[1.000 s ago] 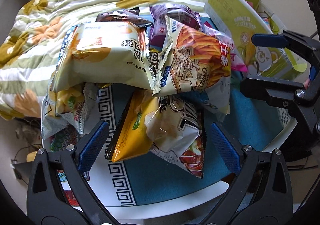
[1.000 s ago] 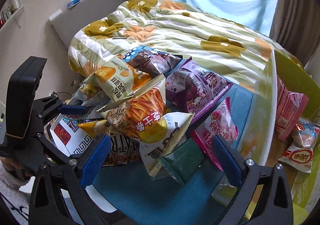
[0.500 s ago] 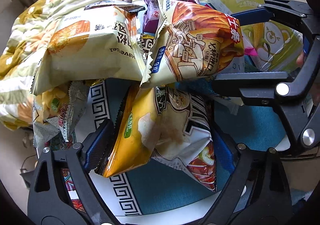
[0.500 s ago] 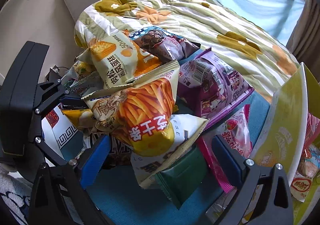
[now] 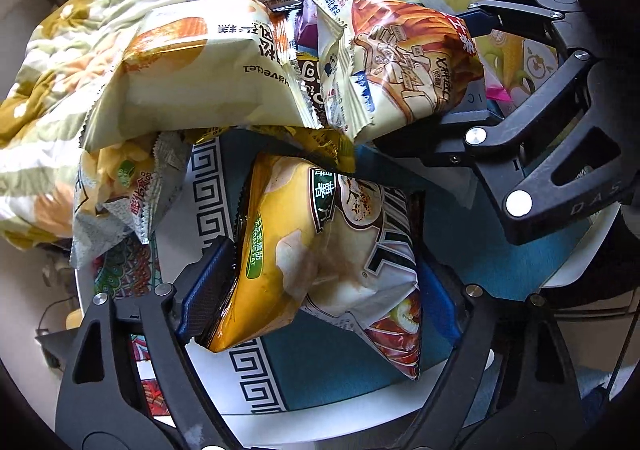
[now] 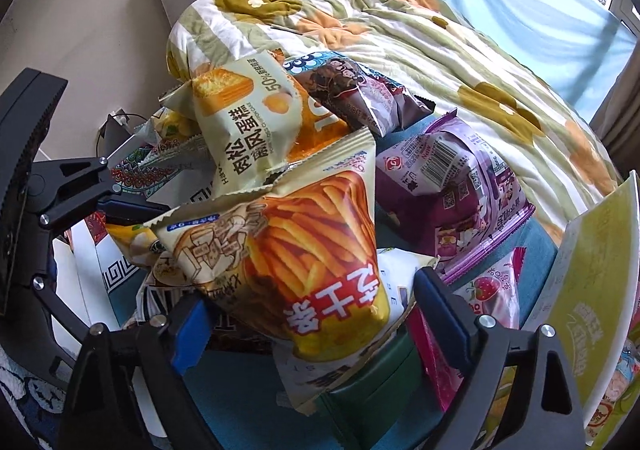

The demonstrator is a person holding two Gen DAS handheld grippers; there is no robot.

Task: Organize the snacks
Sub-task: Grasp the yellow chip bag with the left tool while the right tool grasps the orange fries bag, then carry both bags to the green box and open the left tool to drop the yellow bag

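Closing jaws of the left gripper [image 5: 320, 286] pressed a glossy, puffy yellow bag [image 5: 304, 250] on the blue tray [image 5: 344, 374]. Right gripper [image 6: 308, 314] was closing round a crinkly orange bag [image 6: 304, 250] atop the heap; contact unclear. Little free tray remained.

My left gripper [image 5: 320, 290] is black with blue pads, and between its closing jaws sits a yellow bag [image 5: 320, 250] with a green label, white chips and a red lower corner. My right gripper [image 6: 312, 330], the same black and blue, closes about an orange fries bag [image 6: 304, 258] with red characters on a yellow patch. Behind lie a cream cake bag [image 6: 244, 118], a purple bag [image 6: 452, 194] with a barcode, and a brown bag [image 6: 356, 90]. The tray [image 5: 208, 186] is teal with a white edge and a black key pattern. The quilt [image 6: 400, 22] has green and white stripes with ochre flowers.
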